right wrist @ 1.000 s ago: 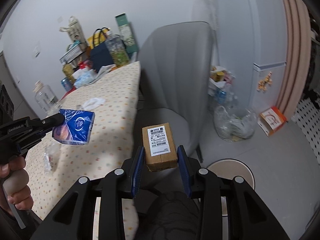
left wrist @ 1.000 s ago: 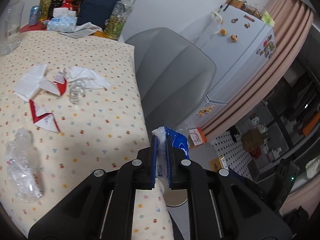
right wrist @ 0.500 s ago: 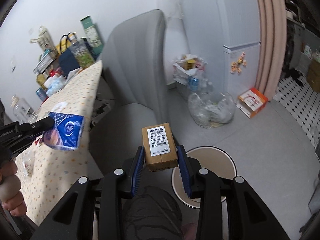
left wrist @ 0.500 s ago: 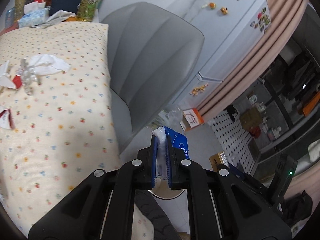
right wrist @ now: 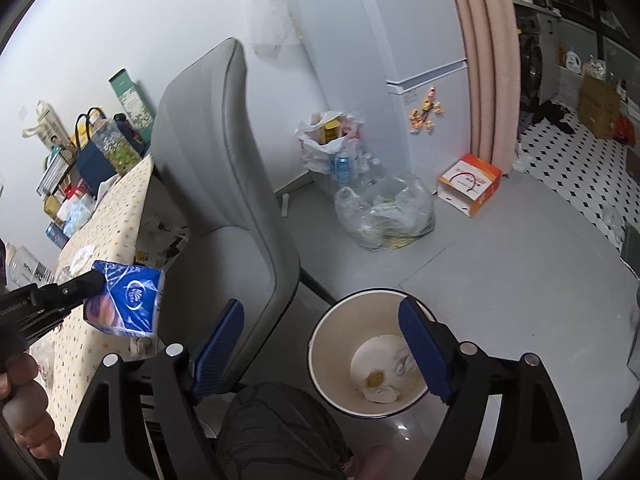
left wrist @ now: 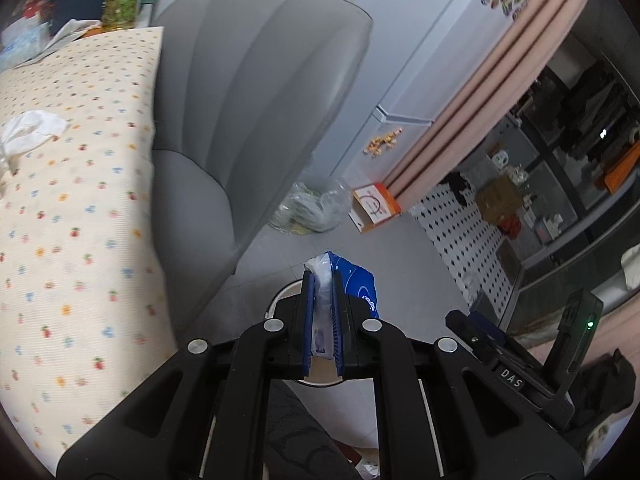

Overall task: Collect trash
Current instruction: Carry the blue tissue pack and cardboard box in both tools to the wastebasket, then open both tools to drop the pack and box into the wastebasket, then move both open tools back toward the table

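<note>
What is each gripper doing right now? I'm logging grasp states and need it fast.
Left gripper: shut on the blue tissue pack.
Right gripper: open, holding nothing, above the white bin.

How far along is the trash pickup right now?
Done: the right gripper is wide open and empty above the white bin, which already holds some scraps. In hand: the left gripper is clamped on the blue tissue pack, not yet over the bin. Left: a crumpled white tissue is on the table; the rest of the tabletop is out of view.
</note>
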Demonstrator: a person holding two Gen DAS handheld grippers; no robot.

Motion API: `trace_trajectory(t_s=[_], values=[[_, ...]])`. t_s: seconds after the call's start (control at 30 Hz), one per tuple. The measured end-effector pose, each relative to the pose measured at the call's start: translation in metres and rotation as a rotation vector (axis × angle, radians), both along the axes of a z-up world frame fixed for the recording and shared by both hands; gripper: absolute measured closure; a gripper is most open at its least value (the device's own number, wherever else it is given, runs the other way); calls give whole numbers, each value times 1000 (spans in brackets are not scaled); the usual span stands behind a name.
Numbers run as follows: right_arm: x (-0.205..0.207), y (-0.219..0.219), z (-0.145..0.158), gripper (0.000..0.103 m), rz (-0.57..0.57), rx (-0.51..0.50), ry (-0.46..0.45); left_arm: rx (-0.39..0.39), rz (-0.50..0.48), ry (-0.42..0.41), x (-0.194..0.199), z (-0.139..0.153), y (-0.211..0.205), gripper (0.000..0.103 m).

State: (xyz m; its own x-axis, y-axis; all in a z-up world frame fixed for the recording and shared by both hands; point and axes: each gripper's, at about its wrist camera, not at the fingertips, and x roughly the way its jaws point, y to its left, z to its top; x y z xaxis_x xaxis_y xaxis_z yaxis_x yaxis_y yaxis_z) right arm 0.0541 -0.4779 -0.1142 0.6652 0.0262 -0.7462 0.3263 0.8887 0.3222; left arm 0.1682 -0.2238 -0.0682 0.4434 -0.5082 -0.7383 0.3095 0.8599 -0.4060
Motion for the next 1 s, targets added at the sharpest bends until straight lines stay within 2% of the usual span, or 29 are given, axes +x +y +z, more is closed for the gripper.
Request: trace_trajectory(t_s=[0.4,0.47,0.5,0.53,0.6,0.67,0.83,1.0], values=[[-29,-43,3,20,-98,-1,-21,33,-111,40,3,-12,-69,94],[-33,-50,3,20,-114,0,-23,41,-141,17,3,-14,-82,80],[-35,-53,3,20,-121,1,-24,72,-143,6,4,-15,-87,38],[-37,-55,3,20,-130,0,-27,97,-133,1,5,-18,-90,12],[-39,-57,3,20,-134,-1,-29,69,-111,-18,5,-17,-85,12],[-39,-56,3,20,-136,-1,-28,46,-109,4,7,-18,-81,12],[-33,-48,-2,20,-116,6,-16,74,-67,-7,8,-12,-62,11],[-25,-34,0,17,-83,1,-17,51,2,-22,9,-2,-34,7]])
